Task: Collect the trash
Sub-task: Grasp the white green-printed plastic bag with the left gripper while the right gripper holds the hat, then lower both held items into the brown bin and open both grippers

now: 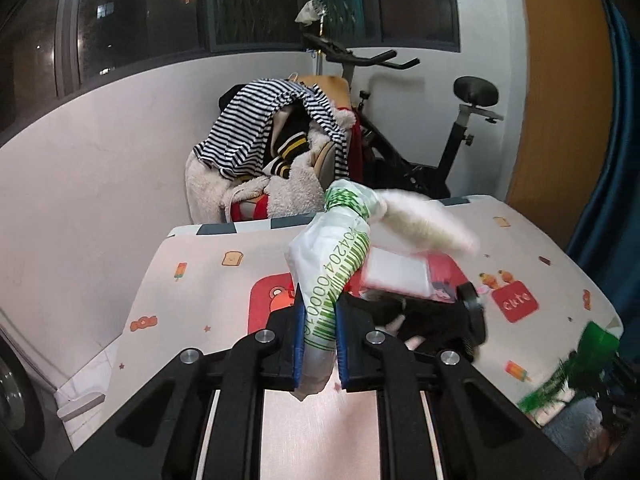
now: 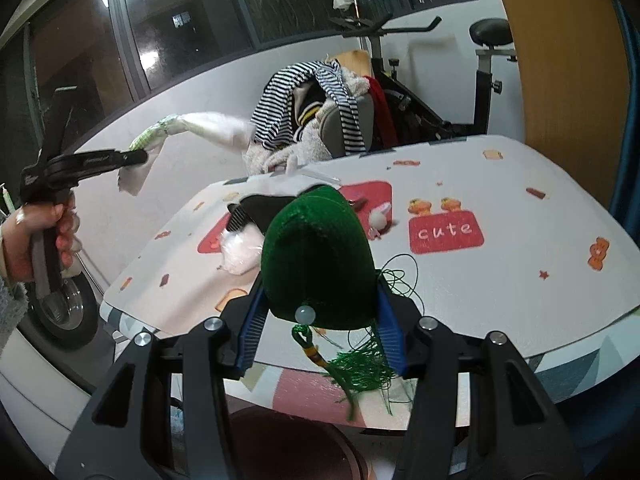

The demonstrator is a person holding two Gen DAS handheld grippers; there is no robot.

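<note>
1. Nearest the left wrist camera, the left gripper [image 1: 318, 344] had its blue pads [image 1: 298, 344] pressed narrow on a crumpled white plastic bag [image 1: 332, 264] printed with a green barcode; the bag's blurred far end trailed rightward above the table [image 1: 208, 280].
2. Seen from the right wrist view, a hand [image 2: 36, 236] at the far left held that gripper [image 2: 132, 156] raised off the table, with the bag [image 2: 192, 124] hanging from it in front of the white wall.
3. Further right, on the patterned tablecloth, lay a white plastic lump [image 2: 240, 256], a black item [image 2: 260, 208] and a small white scrap [image 2: 380, 216] near the red "cute" patch [image 2: 446, 232].
4. At the near edge, the right gripper [image 2: 320, 320] stood about half wide, clamped around a dark green velvet pouch [image 2: 320, 256] with a pale bead [image 2: 305, 314] and a green tassel [image 2: 360, 364] dangling below it.
5. Beyond the table stood a chair heaped with striped clothes [image 2: 312, 104], and to the right an exercise bike [image 2: 484, 64].
</note>
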